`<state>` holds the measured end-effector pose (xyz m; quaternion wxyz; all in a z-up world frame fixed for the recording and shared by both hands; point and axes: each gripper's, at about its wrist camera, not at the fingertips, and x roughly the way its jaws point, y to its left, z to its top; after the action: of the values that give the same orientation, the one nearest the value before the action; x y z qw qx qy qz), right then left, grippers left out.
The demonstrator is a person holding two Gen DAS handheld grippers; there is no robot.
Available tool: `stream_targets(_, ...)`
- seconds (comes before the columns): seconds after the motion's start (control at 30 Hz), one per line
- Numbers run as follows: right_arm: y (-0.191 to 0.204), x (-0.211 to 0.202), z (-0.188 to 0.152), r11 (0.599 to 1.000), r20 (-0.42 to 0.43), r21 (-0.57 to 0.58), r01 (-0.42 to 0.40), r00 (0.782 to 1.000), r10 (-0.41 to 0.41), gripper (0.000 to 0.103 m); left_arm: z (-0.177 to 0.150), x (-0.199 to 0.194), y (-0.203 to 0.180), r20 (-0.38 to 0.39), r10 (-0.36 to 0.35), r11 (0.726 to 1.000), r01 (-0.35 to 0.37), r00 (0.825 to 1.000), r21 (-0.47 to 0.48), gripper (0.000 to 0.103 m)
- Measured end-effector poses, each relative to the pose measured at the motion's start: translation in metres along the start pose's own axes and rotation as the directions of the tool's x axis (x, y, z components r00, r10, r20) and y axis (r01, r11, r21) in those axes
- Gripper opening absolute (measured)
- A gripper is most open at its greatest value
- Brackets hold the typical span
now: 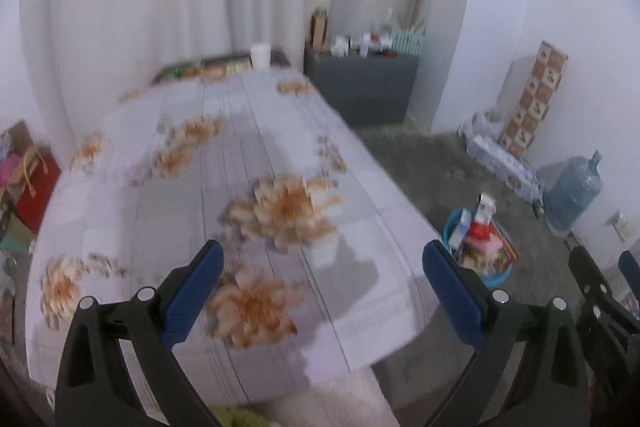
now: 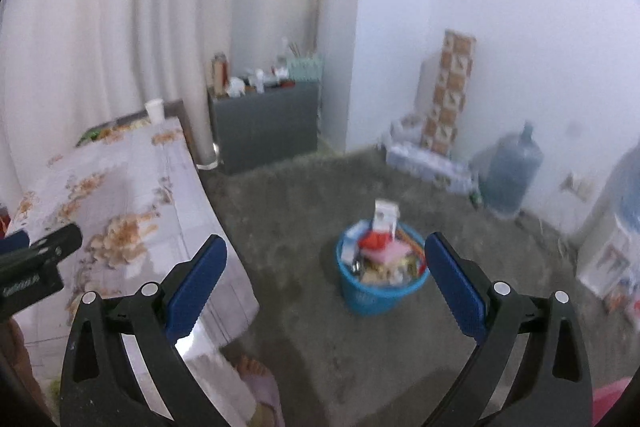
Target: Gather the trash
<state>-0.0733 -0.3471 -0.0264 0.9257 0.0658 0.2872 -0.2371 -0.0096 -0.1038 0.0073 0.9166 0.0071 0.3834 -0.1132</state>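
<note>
A blue basket [image 2: 380, 291] heaped with wrappers, cartons and other trash stands on the grey carpet, ahead of and between the fingers of my right gripper [image 2: 325, 241], which is open and empty above the floor. The same basket [image 1: 496, 275] shows at the right of the left wrist view. My left gripper [image 1: 322, 251] is open and empty over the table [image 1: 280, 131] with its floral cloth. A white cup [image 1: 260, 55] stands at the table's far end. The right gripper [image 1: 604, 263] appears at the right edge of the left wrist view, and the left gripper [image 2: 38, 243] at the left edge of the right wrist view.
A grey cabinet [image 2: 264, 131] with bottles on top stands in the corner by the curtain. Along the right wall are stacked patterned boxes [image 2: 452, 95], packs of bottles and a big water jug [image 2: 508, 175]. A red gift bag [image 1: 36, 187] sits left of the table.
</note>
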Motion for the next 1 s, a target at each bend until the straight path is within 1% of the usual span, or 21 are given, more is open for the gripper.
stream_targets(0.1, -0.006, 0.007, -0.005, 1.0, -0.04, 0.025, 0.016, 0.999, -0.015, 0.095, -0.008, 0.009, -0.003, -0.074, -0.01, 1.0, 0.01, 0.997, -0.005, 0.098)
stream_targets(0.17, -0.006, 0.01, -0.009, 0.999, -0.062, 0.027, 0.026, 0.998, -0.024, 0.095, -0.012, 0.011, -0.007, -0.088, -0.002, 1.0, 0.002, 0.996, 0.0, 0.098)
stream_targets(0.37, -0.005, 0.013, -0.016, 0.999, -0.085, 0.006, 0.035, 0.996, -0.034, 0.095, -0.014, 0.014, -0.01, -0.1, 0.031, 1.0, -0.031, 0.994, 0.002, 0.098)
stream_targets(0.63, -0.004, 0.018, -0.015, 1.0, -0.092, -0.02, 0.012, 0.996, -0.014, 0.095, -0.014, 0.02, -0.002, -0.115, 0.08, 0.997, -0.081, 0.99, -0.009, 0.098)
stream_targets(0.83, -0.003, 0.02, -0.014, 1.0, -0.096, -0.031, 0.003, 0.995, -0.006, 0.095, -0.014, 0.023, 0.005, -0.134, 0.099, 0.994, -0.104, 0.986, -0.026, 0.098)
stream_targets(1.0, 0.001, 0.021, -0.013, 0.999, -0.094, -0.043, -0.01, 0.996, 0.006, 0.095, -0.013, 0.02, 0.007, -0.123, 0.106, 0.993, -0.111, 0.987, -0.034, 0.098)
